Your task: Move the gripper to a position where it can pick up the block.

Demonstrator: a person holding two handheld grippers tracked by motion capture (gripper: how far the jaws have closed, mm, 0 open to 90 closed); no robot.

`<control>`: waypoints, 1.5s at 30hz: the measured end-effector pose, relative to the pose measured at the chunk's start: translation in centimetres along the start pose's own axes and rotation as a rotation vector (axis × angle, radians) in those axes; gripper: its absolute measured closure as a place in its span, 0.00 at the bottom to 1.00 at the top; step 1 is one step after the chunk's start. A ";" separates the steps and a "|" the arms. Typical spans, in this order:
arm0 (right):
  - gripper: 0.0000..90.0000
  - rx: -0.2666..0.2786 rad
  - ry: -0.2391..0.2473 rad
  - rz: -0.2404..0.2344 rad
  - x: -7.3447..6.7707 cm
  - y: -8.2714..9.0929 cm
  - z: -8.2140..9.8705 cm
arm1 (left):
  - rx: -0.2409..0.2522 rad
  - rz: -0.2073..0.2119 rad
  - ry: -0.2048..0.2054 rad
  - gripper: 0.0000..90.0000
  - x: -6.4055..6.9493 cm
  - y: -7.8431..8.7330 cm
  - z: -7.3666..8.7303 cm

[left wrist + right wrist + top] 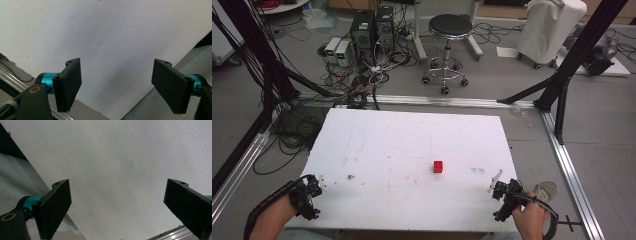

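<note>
I hold a gripper in each hand at the near edge of a white table (377, 135), and both sets of jaws stand wide apart, grasping nothing. My left gripper (314, 189) rests at the near left corner; my right gripper (498, 187) sits at the near right edge, angled inward toward the middle. A small red block (438, 166) lies alone on the tabletop, well apart from both grippers and nearer my right one — I judge the wide jaws and the parked hands as a ready stance for reaching to it. In the left gripper view my two black pads (68, 85) frame bare white surface and a strip of grey floor past the table's edge. The right gripper view is much the same, white board between the pads (53, 208). Faint smudges mark the table, too small to identify. My forearms are cut off at the bottom of the high view.
</note>
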State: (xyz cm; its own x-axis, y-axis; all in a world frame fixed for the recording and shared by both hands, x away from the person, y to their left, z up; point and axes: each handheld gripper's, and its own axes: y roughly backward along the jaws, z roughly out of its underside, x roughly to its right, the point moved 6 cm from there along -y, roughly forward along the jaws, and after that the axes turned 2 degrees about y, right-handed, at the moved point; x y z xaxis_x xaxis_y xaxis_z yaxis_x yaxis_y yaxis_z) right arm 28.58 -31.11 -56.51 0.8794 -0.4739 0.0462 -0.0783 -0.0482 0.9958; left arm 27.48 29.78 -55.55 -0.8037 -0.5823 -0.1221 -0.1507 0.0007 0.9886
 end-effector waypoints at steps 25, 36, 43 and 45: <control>0.08 0.123 0.047 0.079 2.2 1.4 -1.5 | 0.018 0.001 0.001 0.27 0.1 0.3 -0.1; 0.08 0.215 0.014 0.103 5.6 4.6 -4.0 | 0.031 0.012 0.007 0.27 0.0 0.3 -0.1; 0.08 0.203 0.053 0.098 6.9 6.5 -6.1 | 0.033 0.008 0.006 0.27 0.0 0.4 0.0; 0.08 0.199 0.069 0.097 7.2 7.1 -6.7 | 0.034 0.009 0.006 0.27 0.0 0.3 -0.1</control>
State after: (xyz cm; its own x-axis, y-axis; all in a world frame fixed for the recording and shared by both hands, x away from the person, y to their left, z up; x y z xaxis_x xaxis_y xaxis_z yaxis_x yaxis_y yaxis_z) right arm 37.46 -28.95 -48.62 0.8929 -0.4236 0.1529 -0.2489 -0.1811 0.9514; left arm 27.48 29.75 -55.21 -0.8014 -0.5874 -0.1127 -0.1633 0.0335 0.9860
